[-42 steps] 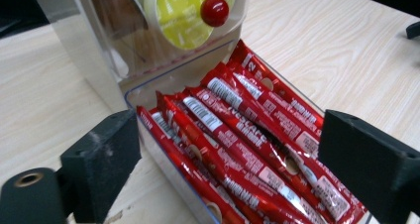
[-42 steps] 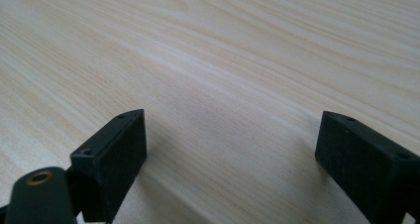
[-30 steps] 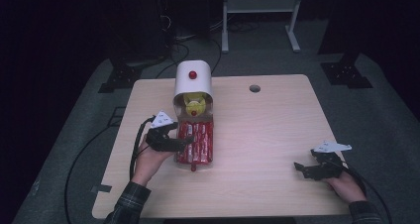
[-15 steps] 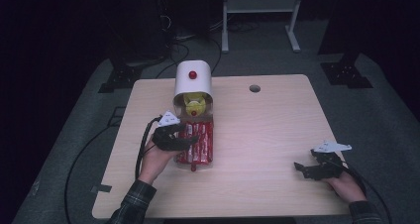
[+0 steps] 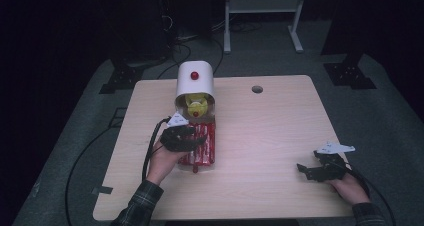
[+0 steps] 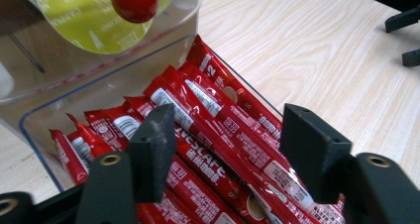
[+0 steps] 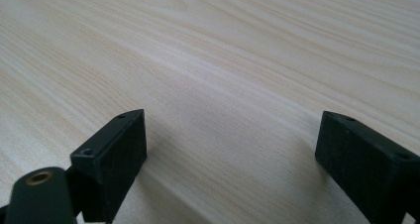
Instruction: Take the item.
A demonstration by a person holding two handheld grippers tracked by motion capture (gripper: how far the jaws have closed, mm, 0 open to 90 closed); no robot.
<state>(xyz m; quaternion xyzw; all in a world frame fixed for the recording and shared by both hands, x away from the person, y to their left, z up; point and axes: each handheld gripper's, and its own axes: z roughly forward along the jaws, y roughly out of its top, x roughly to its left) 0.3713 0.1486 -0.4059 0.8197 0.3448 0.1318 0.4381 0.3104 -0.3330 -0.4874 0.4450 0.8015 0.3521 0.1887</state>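
Observation:
A clear tray (image 5: 212,151) holds several red Nescafe sachets (image 5: 204,145) in front of a white dispenser (image 5: 195,83) with a red knob (image 5: 194,76). Yellow-green capsules (image 5: 196,105) show in its mouth. My left gripper (image 5: 199,139) hovers open over the tray's left side. In the left gripper view it stands open (image 6: 230,130) just above the sachets (image 6: 213,135), with nothing held; the red knob (image 6: 133,1) and a capsule (image 6: 89,26) sit beyond. My right gripper (image 5: 306,164) rests open near the table's front right, over bare wood (image 7: 233,130).
The light wooden table (image 5: 270,126) has a round cable hole (image 5: 257,89) at the back. A white stand's legs (image 5: 260,16) rise behind the table on the dark floor. The right gripper's jaw tips (image 6: 403,21) show far off in the left gripper view.
My left gripper has shifted a little to the right, coming over the sachets in the tray. The right gripper has stayed where it was.

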